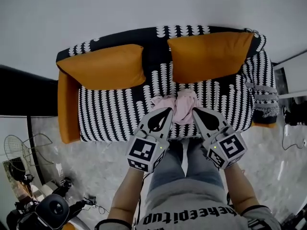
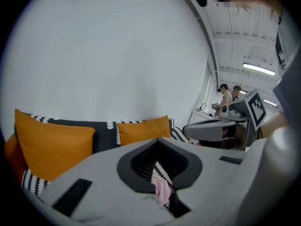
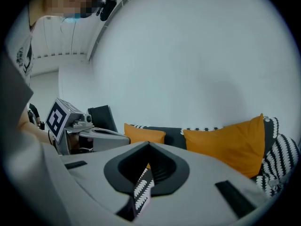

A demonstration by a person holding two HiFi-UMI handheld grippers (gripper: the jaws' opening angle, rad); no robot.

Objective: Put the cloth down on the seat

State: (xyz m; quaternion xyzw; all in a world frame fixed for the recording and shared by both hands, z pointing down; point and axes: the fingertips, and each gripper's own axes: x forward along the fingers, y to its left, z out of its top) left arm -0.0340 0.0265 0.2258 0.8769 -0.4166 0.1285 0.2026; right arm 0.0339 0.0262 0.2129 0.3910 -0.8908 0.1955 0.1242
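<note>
both forearms reach forward and down from the body. the left gripper and right gripper are level, side by side, tips angled in toward each other over the front edge of the black-and-white patterned sofa seat.

left fingers are closed to a thin slit, and a fold of the crumpled pink cloth is pinched in it, with seat pattern showing past it. right fingers are closed to a thin slit too, gripping nothing; only seat pattern shows through.

the cloth lies bunched on the seat between the two tips, in front of the right orange cushion. the left tip overlaps its left edge and the right tip is just beside its right edge. the left orange cushion is well apart from it.
</note>
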